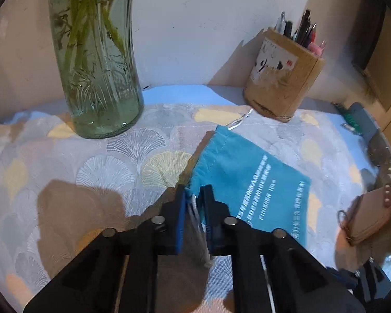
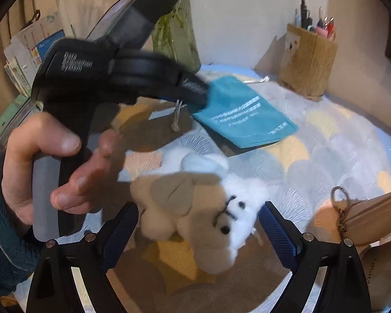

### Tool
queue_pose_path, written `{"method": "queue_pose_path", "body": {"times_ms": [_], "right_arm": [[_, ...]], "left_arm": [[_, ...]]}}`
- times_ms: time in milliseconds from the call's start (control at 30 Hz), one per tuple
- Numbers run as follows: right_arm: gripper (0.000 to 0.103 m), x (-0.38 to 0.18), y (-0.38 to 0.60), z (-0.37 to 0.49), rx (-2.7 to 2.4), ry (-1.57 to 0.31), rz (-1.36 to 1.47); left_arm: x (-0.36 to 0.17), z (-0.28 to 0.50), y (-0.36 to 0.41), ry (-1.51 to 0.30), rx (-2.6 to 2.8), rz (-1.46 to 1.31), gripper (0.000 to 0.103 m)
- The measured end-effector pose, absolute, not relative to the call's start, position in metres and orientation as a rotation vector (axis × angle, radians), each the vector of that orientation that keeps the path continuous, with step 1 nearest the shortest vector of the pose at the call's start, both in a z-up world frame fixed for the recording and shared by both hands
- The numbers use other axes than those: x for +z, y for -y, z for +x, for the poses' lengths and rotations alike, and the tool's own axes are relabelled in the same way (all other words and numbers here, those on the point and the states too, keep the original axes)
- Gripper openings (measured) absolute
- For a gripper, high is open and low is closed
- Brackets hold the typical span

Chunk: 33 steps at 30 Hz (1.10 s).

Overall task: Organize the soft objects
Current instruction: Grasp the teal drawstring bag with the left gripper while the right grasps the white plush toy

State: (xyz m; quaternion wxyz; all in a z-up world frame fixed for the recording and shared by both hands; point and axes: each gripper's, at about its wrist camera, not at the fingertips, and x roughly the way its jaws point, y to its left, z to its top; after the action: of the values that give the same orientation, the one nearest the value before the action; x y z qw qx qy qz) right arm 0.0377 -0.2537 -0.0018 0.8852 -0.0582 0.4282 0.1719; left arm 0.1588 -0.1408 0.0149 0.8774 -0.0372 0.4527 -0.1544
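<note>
A teal drawstring pouch (image 1: 250, 174) with white print lies on the patterned cloth (image 1: 65, 156). My left gripper (image 1: 194, 195) is shut on its near corner, and the white drawstring (image 1: 199, 232) hangs between the pads. The right wrist view shows a hand (image 2: 39, 161) holding that gripper (image 2: 198, 95), whose tip lifts the pouch (image 2: 245, 114) at one corner. A beige and white plush dog (image 2: 200, 208) lies on the cloth between the fingers of my right gripper (image 2: 200, 206), which stands open around it. Whether its pads touch the fur I cannot tell.
A tall glass vase (image 1: 96, 60) with green stems stands at the back left. A brown pen holder (image 1: 284, 78) sits in the back right corner by the wall. A beige purse (image 2: 375, 219) with a key ring lies at the right edge. Papers (image 2: 31, 49) lean at the far left.
</note>
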Motion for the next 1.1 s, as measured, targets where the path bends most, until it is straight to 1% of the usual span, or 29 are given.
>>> {"method": "queue_pose_path", "body": {"times_ms": [33,100,133,167,233,367,533,667,767,833,900,933,1100], "right_arm": [[0.093,-0.002,0.254,0.038,0.346,-0.887,-0.121],[0.082,-0.001,0.254,0.037,0.341,-0.88,-0.119],[0.066,0.0,0.253,0.036,0.344,-0.877,-0.119],[0.062,0.0,0.253,0.035,0.349,-0.878,-0.121],[0.056,0.0,0.251,0.029,0.348,-0.872,-0.126],[0.055,0.011,0.255,0.008,0.368,-0.834,-0.042],[0.055,0.025,0.264,-0.024,0.291,-0.81,0.021],[0.056,0.031,0.275,-0.036,0.236,-0.797,0.071],[0.056,0.027,0.275,-0.033,0.229,-0.825,0.121],[0.056,0.025,0.273,-0.033,0.228,-0.827,0.125],[0.056,0.019,0.269,-0.034,0.219,-0.82,0.12],[0.056,0.017,0.268,-0.036,0.21,-0.818,0.119],[0.057,0.005,0.271,-0.033,0.139,-0.828,0.11]], "left_arm": [[0.017,0.157,0.137,-0.946,-0.336,-0.087,0.007],[0.023,0.151,0.133,-0.927,-0.351,-0.08,0.007],[0.026,0.147,0.13,-0.918,-0.352,-0.071,0.007],[0.03,0.142,0.128,-0.907,-0.355,-0.058,0.007],[0.039,0.131,0.12,-0.893,-0.371,-0.042,0.007],[0.053,0.104,0.103,-0.863,-0.42,0.012,0.007],[0.078,0.046,0.07,-0.747,-0.413,0.239,0.007],[0.094,0.008,0.044,-0.745,-0.558,0.307,0.007],[0.092,-0.01,0.039,-0.747,-0.692,0.382,0.011],[0.084,-0.006,0.04,-0.765,-0.67,0.417,0.012],[0.074,0.008,0.044,-0.799,-0.604,0.406,0.023],[0.069,0.019,0.043,-0.819,-0.575,0.379,0.026],[0.045,0.071,0.017,-0.93,-0.409,0.146,0.027]]}}
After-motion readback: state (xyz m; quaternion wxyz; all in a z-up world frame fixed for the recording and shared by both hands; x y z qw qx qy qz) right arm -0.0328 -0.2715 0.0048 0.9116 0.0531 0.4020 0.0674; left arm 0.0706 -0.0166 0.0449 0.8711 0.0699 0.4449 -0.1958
